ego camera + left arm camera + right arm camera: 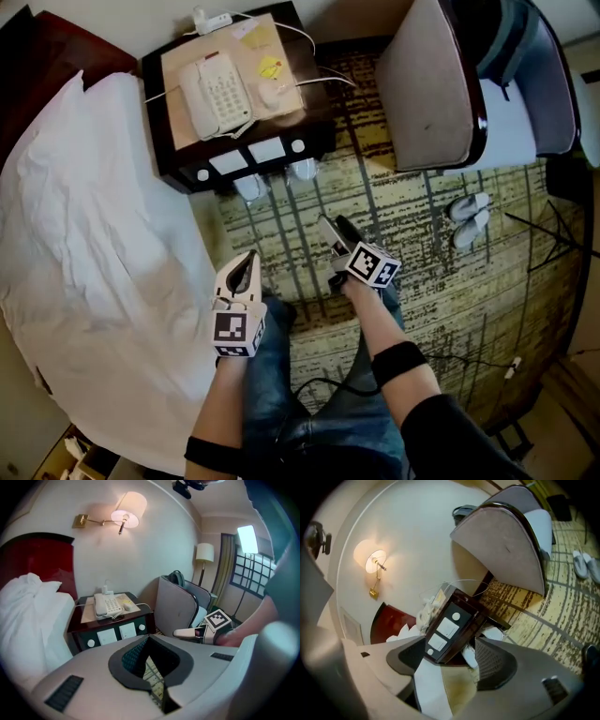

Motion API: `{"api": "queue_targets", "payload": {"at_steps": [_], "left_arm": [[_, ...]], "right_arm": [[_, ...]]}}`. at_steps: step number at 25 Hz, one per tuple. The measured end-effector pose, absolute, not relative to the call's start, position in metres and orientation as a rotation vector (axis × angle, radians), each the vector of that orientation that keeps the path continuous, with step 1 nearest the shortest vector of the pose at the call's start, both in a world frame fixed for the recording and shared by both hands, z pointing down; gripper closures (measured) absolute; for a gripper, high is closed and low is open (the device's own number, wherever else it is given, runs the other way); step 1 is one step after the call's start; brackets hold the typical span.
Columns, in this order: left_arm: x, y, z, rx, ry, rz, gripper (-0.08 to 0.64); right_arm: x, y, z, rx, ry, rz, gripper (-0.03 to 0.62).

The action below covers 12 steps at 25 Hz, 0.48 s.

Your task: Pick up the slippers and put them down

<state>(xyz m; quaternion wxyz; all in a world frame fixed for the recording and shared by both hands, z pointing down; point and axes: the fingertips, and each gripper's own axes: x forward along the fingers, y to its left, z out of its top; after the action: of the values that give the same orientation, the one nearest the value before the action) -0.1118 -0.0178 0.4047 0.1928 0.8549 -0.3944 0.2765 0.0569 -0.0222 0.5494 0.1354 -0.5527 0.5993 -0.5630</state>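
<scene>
Both grippers hang low over the carpet (pixel 412 281), just in front of the person's knees. The left gripper (pixel 248 258) has its jaws pressed together with nothing in them, and it's right next to the edge of the bed (pixel 94 234). The right gripper (pixel 333 225) has its jaws spread apart and is empty too. Looking along them you just see the front of the nightstand (pixel 187 164) and a slipper on the floor beyond, not between the pads. One pair of white slippers (pixel 251 187) sits at the carpet's far edge, partly tucked under the nightstand's front, side by side with a gap between them. A second pair of slippers (pixel 469 206) lies toward the carpet's right edge, near the chair (pixel 436 84), pretty much touching each other. There's also a phone (pixel 217 94) on the nightstand top.
</scene>
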Motion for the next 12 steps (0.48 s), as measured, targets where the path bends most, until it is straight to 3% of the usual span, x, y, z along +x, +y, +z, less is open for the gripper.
{"api": "queue_targets", "payload": {"at_steps": [12], "left_arm": [[-0.105,-0.079,0.628,2.381,-1.192,0.712,0.557]], "right_arm": [[0.042,-0.064,0.791,-1.450,1.475,-1.773,0.242]]}}
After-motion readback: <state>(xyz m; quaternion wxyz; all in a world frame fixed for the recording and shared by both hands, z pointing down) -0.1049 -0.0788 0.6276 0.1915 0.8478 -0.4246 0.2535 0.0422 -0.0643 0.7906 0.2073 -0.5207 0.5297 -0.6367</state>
